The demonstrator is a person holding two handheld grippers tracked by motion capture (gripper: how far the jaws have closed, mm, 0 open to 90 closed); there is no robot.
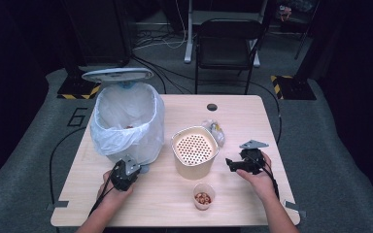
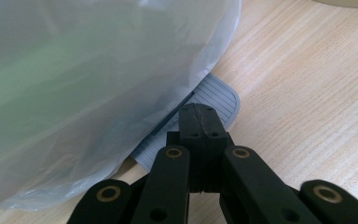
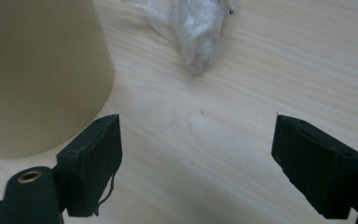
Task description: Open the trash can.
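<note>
We judge the step is pressing the bin's pedal (image 2: 214, 95) with the left gripper (image 2: 199, 116) to keep the lid (image 1: 117, 74) up: push straight down on the ribbed pad, stay off the bag liner (image 2: 98, 84). Its jaws sit fully closed, tips on or just over the pedal; contact is hard to confirm. The right gripper (image 3: 196, 154) hovers wide open and empty beside the cream strainer pot (image 1: 193, 150). The small cup of scraps (image 1: 203, 196) waits near the front edge.
</note>
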